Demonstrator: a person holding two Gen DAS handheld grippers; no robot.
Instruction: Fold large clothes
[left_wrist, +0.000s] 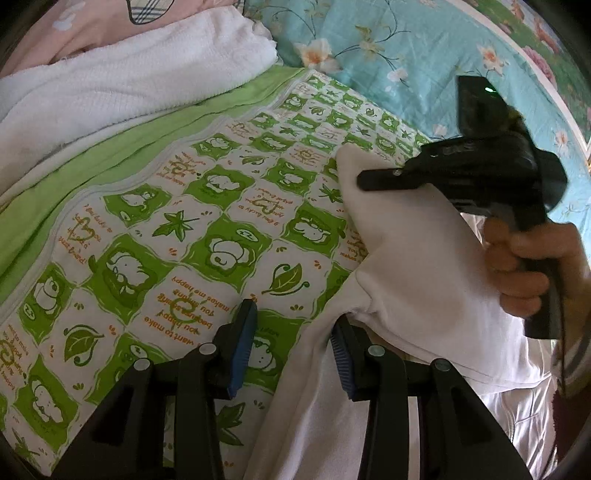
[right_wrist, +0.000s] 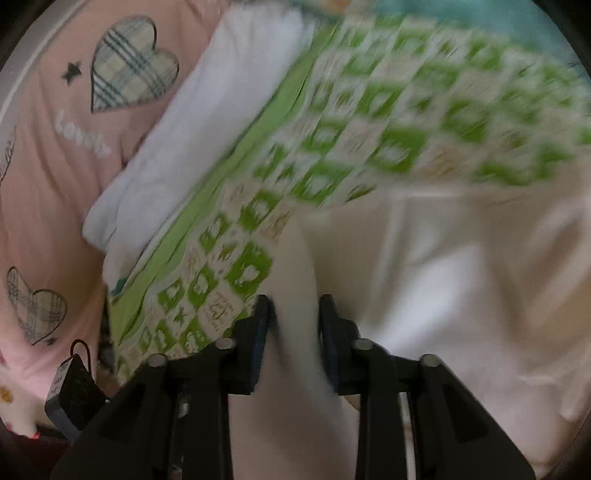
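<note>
A large white garment lies on a green-and-white patterned quilt, bunched toward the right. My left gripper stands open low in the left wrist view. The garment's edge drapes against its right blue pad, and its left pad is bare over the quilt. A hand holds my right gripper, whose closed tips sit at a raised corner of the garment. In the blurred right wrist view, a fold of the white garment runs between the fingers of the right gripper, which is shut on it.
A folded white blanket lies along the quilt's far left edge. Beyond it is a pink cover with plaid hearts. A teal floral sheet spreads at the back right. A small black box with a cord sits at the lower left.
</note>
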